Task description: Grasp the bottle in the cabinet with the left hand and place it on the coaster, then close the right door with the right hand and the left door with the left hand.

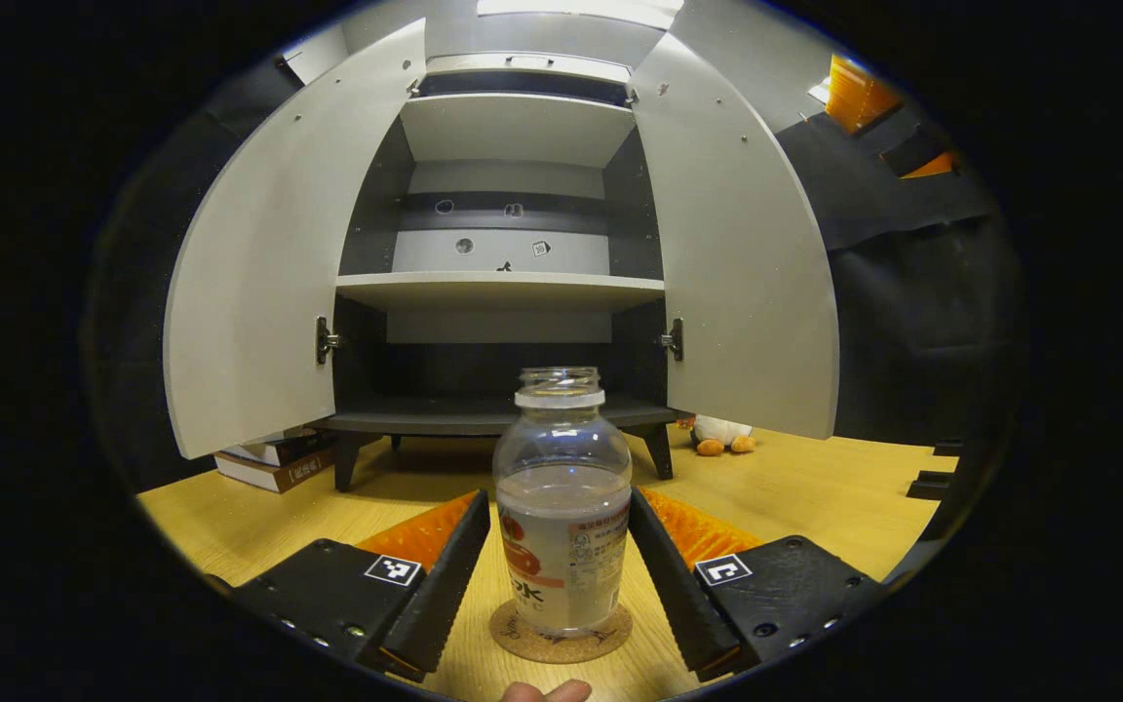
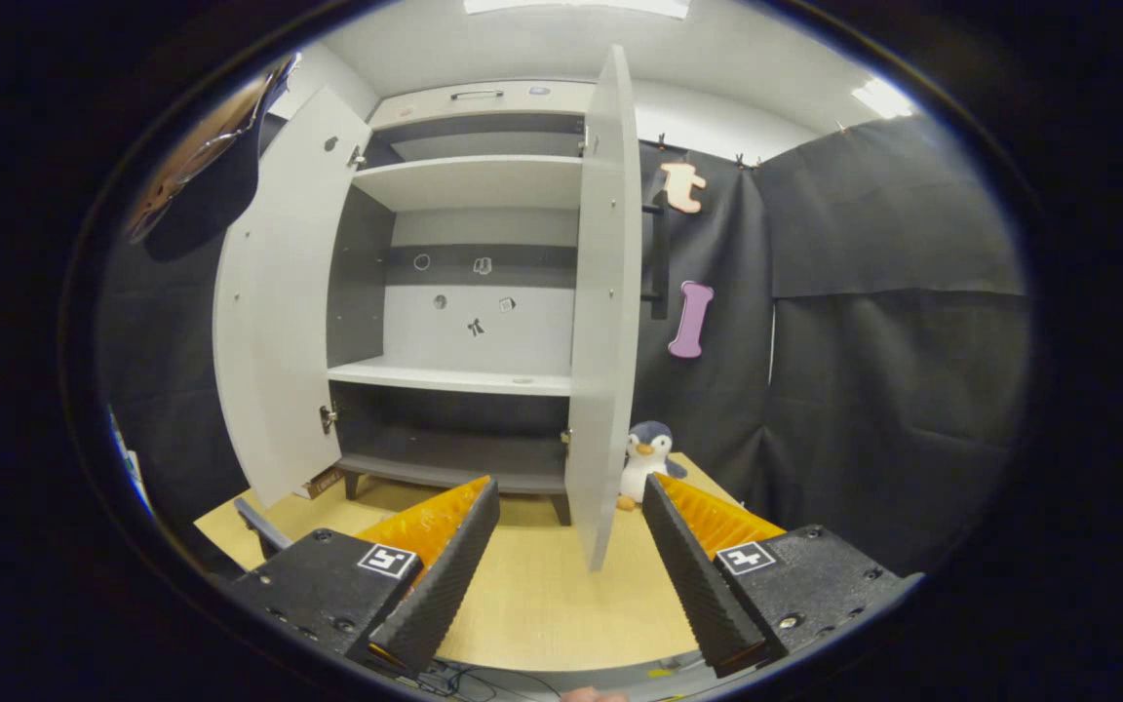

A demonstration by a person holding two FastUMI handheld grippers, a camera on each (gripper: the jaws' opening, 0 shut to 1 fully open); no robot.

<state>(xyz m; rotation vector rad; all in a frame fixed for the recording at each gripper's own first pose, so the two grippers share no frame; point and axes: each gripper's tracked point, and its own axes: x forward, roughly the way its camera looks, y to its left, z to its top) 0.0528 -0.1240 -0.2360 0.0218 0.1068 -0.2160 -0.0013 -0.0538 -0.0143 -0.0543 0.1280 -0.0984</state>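
In the left gripper view we see the bottle (image 1: 562, 507) standing upright on the coaster (image 1: 561, 635) at bottom centre, on the tabletop (image 1: 795, 487). Our left tool (image 1: 560, 565) is spread, a finger on each side of the bottle; we cannot tell whether they touch it. Behind, the cabinet (image 1: 503, 283) has both doors open. In the right gripper view our right tool (image 2: 569, 570) is spread and empty, low in the frame, with the right door (image 2: 604, 302) edge-on at centre and the left door (image 2: 279, 302) at left.
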